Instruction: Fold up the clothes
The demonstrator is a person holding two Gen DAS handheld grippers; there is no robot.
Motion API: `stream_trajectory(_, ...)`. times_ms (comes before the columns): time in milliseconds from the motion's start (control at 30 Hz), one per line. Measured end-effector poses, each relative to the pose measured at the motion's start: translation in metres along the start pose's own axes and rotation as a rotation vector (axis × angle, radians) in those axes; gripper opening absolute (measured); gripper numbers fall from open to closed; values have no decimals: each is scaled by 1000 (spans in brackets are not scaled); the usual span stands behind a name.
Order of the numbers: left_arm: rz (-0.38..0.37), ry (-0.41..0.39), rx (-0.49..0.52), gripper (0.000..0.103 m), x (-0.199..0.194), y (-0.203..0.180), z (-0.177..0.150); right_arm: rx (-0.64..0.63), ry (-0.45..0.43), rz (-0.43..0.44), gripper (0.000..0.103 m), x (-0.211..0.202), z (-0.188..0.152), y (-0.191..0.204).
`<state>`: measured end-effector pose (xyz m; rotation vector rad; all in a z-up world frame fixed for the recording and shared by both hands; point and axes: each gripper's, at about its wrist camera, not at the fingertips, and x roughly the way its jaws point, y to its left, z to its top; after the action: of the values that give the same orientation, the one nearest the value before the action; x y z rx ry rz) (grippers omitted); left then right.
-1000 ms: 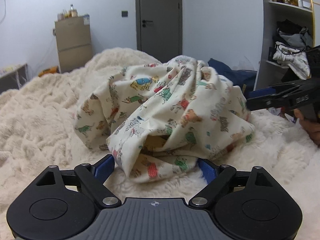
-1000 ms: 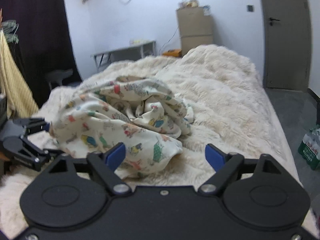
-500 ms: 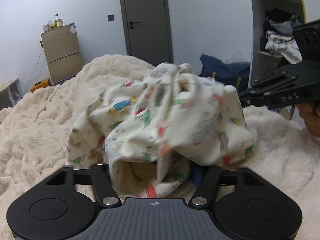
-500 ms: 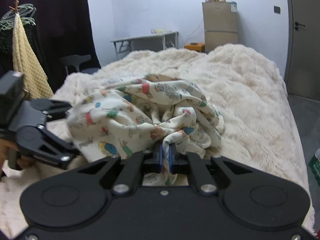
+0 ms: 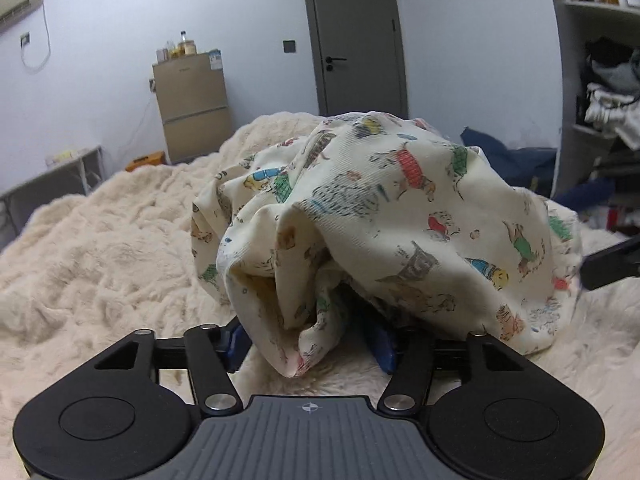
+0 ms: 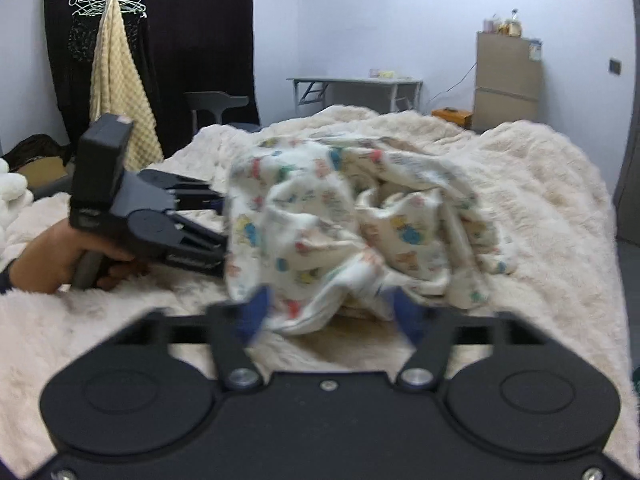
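We find both grippers, clamped half a second ago, now parted: left gripper (image 5: 310, 344) and right gripper (image 6: 328, 312) straddle the crumpled garment (image 5: 392, 216), released on the bed (image 5: 100, 248); folding not begun.

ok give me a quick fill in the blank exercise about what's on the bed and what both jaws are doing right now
The crumpled printed garment lies on a fluffy ____ blanket.
The left gripper has its jaws ____.
The right gripper has its jaws ____.
The door behind the bed is ____.

Missing words: cream; open; open; closed
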<state>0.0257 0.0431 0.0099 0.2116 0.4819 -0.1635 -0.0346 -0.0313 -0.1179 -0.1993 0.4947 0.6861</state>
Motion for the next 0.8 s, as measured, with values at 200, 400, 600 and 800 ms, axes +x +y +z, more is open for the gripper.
stream_trajectory(200,58,-25,77,79,-7,-15,-4,-52,-52,-91,91,-3,-18,-21)
stream_trajectory(400,62,-31,52,87,-9,-12,-11,-212,-62,-87,92,10,-38,-16)
stream_trajectory(600,58,-62,31,103,-15,-11,-20,-134,-49,-83,92,18,-44,-22)
stream_trajectory(800,61,-71,46,103,-14,-16,-21,-86,-35,-89,103,26,-50,-28)
